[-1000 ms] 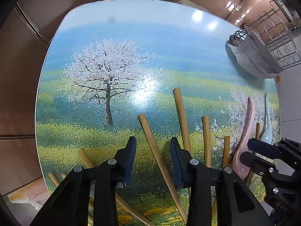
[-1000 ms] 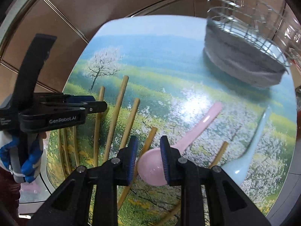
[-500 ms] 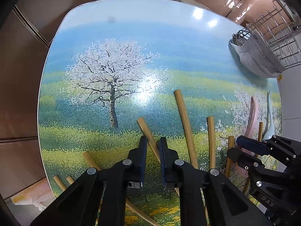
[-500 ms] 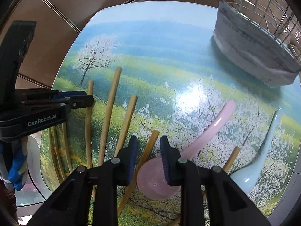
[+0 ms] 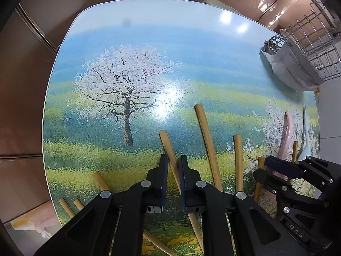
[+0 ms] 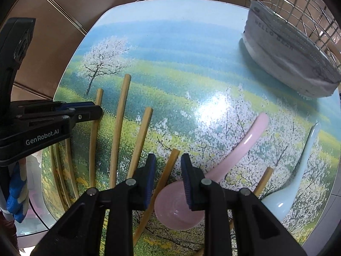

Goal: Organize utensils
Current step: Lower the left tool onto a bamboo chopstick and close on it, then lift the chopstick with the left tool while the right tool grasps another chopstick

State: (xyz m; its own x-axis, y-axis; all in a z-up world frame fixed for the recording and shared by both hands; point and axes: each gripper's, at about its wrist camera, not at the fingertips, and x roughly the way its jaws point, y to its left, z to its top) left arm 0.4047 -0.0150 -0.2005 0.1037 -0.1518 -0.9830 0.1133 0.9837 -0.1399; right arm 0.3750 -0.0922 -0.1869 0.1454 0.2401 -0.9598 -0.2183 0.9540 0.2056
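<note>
Several wooden chopsticks lie scattered on the near half of the painted table (image 5: 149, 49). My left gripper (image 5: 173, 160) is shut on one chopstick (image 5: 168, 147), which runs up and to the left between the pads. It also shows in the right wrist view (image 6: 85, 112) at the left. My right gripper (image 6: 168, 160) is open, its jaws to either side of another chopstick (image 6: 168, 168), beside the bowl of a pink spoon (image 6: 232, 149). A pale blue spoon (image 6: 298, 170) lies to the right.
A wire drying rack (image 6: 298, 4) wrapped in a grey cloth (image 6: 283, 53) stands at the table's far right corner. Brown floor tiles surround the table. The right gripper also shows in the left wrist view (image 5: 268, 168) at the lower right.
My left gripper closed from wide open onto a chopstick. My right gripper stayed open and shifted slightly over the chopstick beside the pink spoon.
</note>
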